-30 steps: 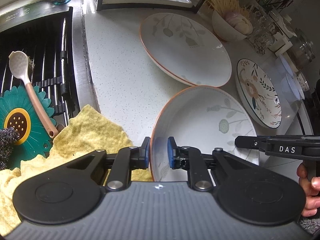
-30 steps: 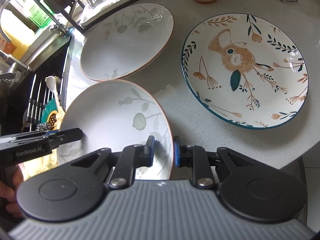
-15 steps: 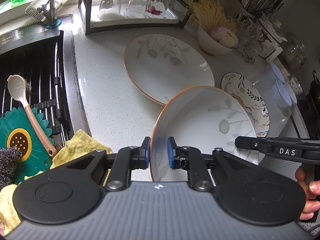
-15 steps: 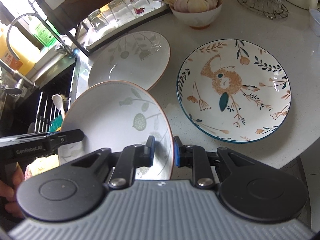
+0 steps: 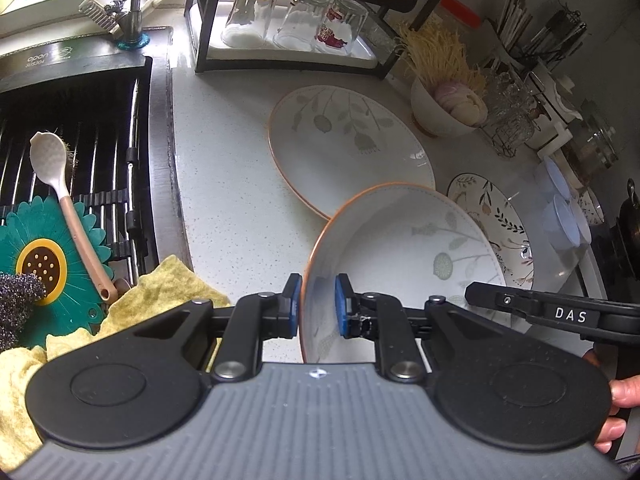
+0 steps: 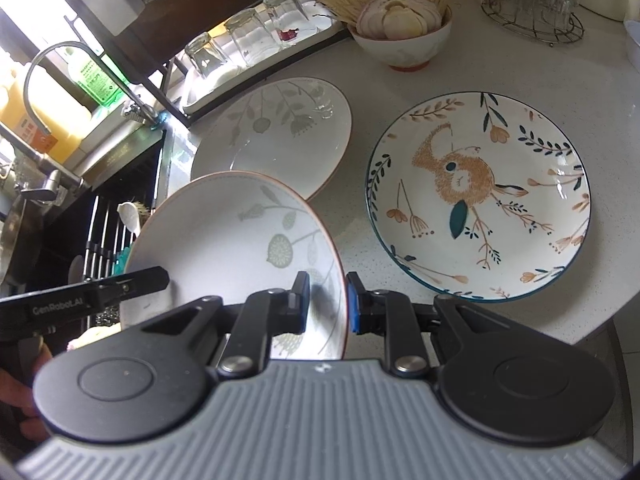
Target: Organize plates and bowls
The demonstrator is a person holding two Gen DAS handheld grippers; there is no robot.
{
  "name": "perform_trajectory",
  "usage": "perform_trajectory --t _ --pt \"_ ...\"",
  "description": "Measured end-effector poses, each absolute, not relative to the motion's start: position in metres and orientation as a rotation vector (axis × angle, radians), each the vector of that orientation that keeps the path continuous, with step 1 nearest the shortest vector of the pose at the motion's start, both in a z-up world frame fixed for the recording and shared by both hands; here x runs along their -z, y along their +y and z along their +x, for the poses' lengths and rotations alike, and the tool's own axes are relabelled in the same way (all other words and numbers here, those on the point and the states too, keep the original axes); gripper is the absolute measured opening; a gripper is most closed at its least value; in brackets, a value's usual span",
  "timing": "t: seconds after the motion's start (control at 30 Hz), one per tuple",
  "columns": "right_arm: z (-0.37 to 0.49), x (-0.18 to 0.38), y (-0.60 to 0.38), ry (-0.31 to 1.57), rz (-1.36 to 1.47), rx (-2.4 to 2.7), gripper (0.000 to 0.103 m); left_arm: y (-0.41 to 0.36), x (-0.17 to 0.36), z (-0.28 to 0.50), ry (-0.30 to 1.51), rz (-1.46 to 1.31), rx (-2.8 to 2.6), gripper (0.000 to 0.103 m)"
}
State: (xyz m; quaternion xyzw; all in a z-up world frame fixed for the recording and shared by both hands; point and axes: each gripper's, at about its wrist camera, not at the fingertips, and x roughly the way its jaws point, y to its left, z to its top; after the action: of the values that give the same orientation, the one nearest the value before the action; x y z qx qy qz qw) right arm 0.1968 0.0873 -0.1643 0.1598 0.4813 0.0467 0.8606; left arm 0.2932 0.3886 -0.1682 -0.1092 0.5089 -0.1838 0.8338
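Ceramic leaf plate [image 5: 404, 240] clamped by both grippers' fingers [image 5: 294, 300] [image 6: 354, 304]; we keep it level, lower onto far matching plate [image 5: 348, 144].

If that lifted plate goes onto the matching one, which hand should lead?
Probably left. Both grippers clamp the leaf plate: left gripper on its sink-side rim, right gripper on the rabbit-plate side. The matching plate lies ahead toward the left's side.
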Motion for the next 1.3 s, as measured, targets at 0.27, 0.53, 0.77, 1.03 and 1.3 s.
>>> perform_trajectory --t 0.27,0.53,0.77,1.03,1.3 --pt "0.201 0.150 0.084 0.963 0.307 -0.105 0.022 0.388 0.159 0.297 1.062 -0.224 0.403 0.018" --pt "0.206 0.139 0.063 0.930 0.302 -0.115 0.022 0.366 0.148 0.304 1.049 -0.245 0.403 0.018" --pt "0.216 0.126 0.014 0.884 0.401 -0.132 0.022 0.325 0.126 0.311 0.996 -0.235 0.396 0.018" --pt "0.236 0.127 -0.037 0.864 0.366 -0.117 0.022 0.264 0.134 0.337 1.015 -0.223 0.418 0.018" --pt "0.244 0.152 -0.072 0.921 0.349 -0.111 0.022 0.219 0.160 0.349 1.093 -0.207 0.390 0.019"
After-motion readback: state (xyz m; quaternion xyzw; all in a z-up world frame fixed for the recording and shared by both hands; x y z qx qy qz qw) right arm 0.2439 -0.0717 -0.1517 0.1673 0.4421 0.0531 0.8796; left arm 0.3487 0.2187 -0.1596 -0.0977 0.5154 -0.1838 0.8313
